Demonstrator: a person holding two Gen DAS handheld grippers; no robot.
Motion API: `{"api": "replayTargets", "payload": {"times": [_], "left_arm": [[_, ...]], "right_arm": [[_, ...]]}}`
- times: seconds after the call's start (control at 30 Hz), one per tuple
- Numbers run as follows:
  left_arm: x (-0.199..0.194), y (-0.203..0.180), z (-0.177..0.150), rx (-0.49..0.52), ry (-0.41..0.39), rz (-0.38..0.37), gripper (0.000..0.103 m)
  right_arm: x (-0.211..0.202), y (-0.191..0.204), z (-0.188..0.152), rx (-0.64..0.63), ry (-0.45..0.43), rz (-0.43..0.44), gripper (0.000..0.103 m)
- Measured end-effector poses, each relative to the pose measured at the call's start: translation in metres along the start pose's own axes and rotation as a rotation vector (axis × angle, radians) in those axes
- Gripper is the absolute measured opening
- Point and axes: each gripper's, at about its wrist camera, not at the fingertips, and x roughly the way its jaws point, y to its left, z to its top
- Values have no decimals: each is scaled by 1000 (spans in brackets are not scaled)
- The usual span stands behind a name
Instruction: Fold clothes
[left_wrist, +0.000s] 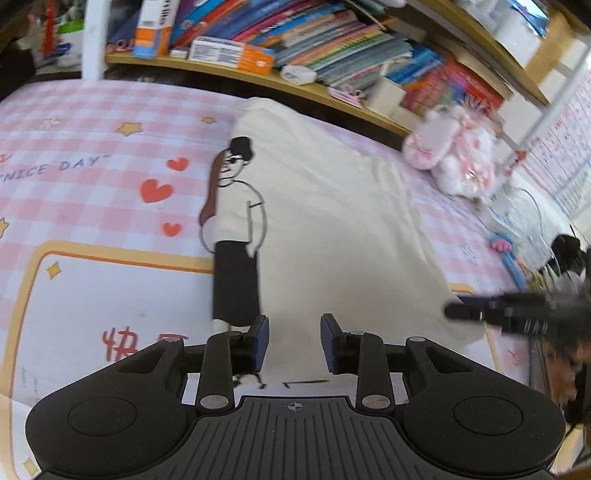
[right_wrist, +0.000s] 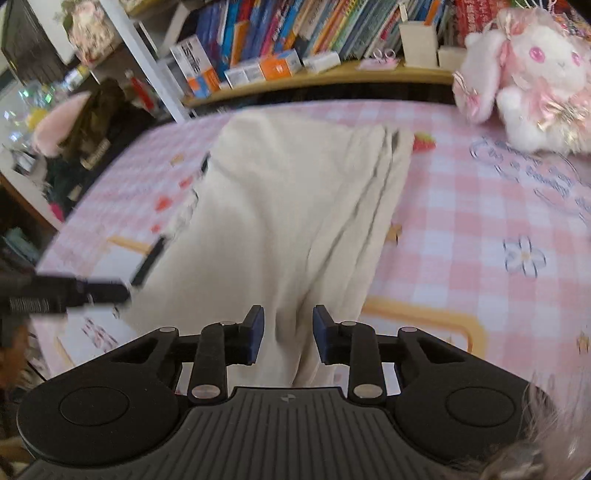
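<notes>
A cream T-shirt (left_wrist: 332, 221) with a cartoon figure print (left_wrist: 232, 236) lies folded lengthwise on the pink checked bed cover (left_wrist: 92, 147). My left gripper (left_wrist: 294, 343) stands open just above the shirt's near end, nothing between its fingers. The right gripper's dark fingers (left_wrist: 491, 312) reach in, blurred, from the right near the shirt's right edge. In the right wrist view the same shirt (right_wrist: 295, 206) runs away from me in layered folds, and my right gripper (right_wrist: 288, 334) is open over its near end. The left gripper (right_wrist: 74, 291) shows blurred at left.
A wooden shelf (left_wrist: 258, 77) packed with books and boxes runs along the bed's far side. A white and pink plush rabbit (right_wrist: 528, 74) sits at the bed's far right corner. A person's head (right_wrist: 11, 350) shows low at the left edge. White posts (right_wrist: 147, 59) stand by the shelf.
</notes>
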Motion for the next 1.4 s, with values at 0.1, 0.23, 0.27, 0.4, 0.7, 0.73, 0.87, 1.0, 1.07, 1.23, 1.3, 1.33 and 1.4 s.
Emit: {"api": "replayTargets", "payload": {"times": [0.1, 0.23, 0.27, 0.4, 0.7, 0.73, 0.87, 1.0, 1.07, 1.23, 1.3, 1.33, 1.4], "left_arm": [[9, 1, -2, 18, 35, 11, 30], [15, 7, -8, 35, 76, 14, 30], [14, 10, -9, 33, 77, 5, 30], [12, 19, -6, 46, 93, -27, 30], [9, 63, 57, -27, 29, -125, 31], [14, 69, 69, -45, 24, -138, 31], [38, 80, 113, -50, 18, -153, 54], [67, 86, 151, -43, 15, -175, 57], [83, 91, 166, -68, 23, -214, 57], [124, 101, 196, -123, 65, -291, 56], [139, 105, 206, -147, 80, -296, 55], [146, 108, 210, -163, 84, -305, 55], [157, 114, 218, -206, 80, -337, 53]], "right_arm": [[3, 10, -8, -5, 10, -68, 10], [-23, 20, -11, 10, -72, -20, 6], [-18, 16, -15, 33, -53, -36, 6], [2, -1, -29, 117, 2, -95, 6], [-3, 14, -34, 178, -40, -216, 33], [-1, 15, -35, 184, -38, -236, 33], [5, 19, -37, 218, -31, -297, 29], [9, 23, -34, 240, -19, -331, 28], [11, 25, -32, 251, -14, -347, 28], [13, 30, -29, 263, -4, -386, 28], [14, 31, -29, 271, -1, -396, 28], [14, 31, -29, 275, 0, -400, 28], [14, 32, -28, 283, 2, -408, 28]]}}
